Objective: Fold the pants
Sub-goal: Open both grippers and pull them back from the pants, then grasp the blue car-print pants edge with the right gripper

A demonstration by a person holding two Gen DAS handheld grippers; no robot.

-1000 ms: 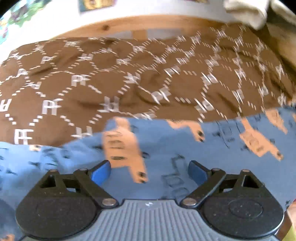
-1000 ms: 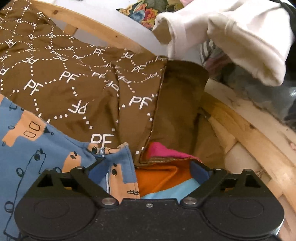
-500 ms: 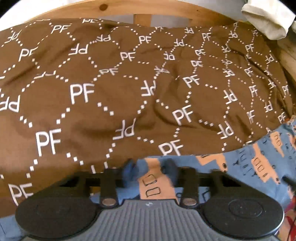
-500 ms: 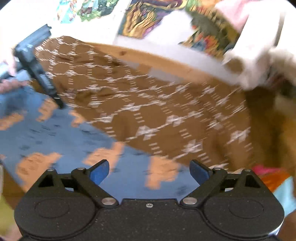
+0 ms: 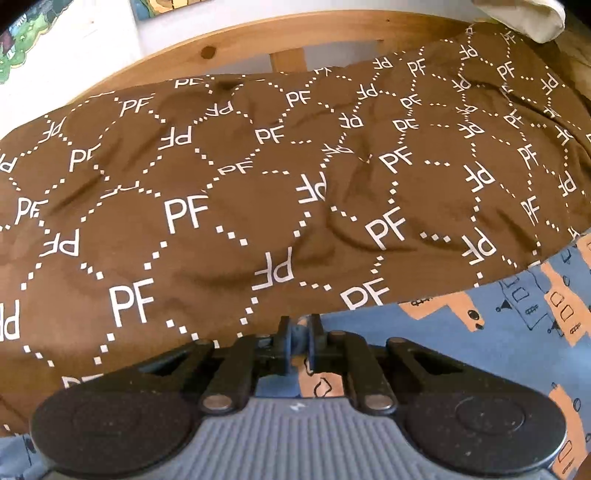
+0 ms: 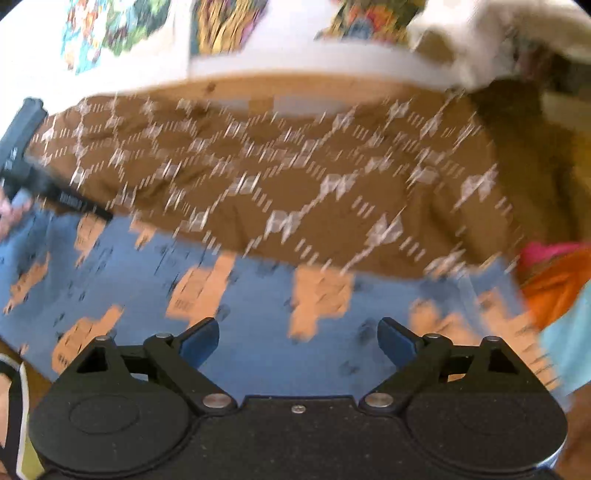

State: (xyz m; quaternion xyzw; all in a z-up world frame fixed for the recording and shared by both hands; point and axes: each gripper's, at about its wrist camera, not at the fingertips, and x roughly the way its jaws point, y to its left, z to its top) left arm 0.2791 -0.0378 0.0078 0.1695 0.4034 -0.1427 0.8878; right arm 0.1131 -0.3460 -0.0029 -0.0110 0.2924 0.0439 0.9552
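The blue pants (image 5: pixel 436 343) with orange vehicle prints lie on a brown bedcover (image 5: pixel 229 206) printed with white "PF" letters. My left gripper (image 5: pixel 300 334) is shut on the far edge of the pants where they meet the brown cover. In the blurred right wrist view the pants (image 6: pixel 258 306) spread across the lower half. My right gripper (image 6: pixel 298 341) is open and empty above them. The left gripper (image 6: pixel 40 173) shows at the far left of that view.
A wooden bed frame (image 5: pixel 258 48) curves along the back. A cream garment (image 5: pixel 524 18) hangs at the top right. Pink, orange and light blue clothes (image 6: pixel 554 280) lie at the right of the pants. Colourful pictures (image 6: pixel 122 26) hang on the wall.
My left gripper moved forward to the pants' far edge and shut on it. My right gripper left the pants' right corner, stayed open and swung left over the pants.
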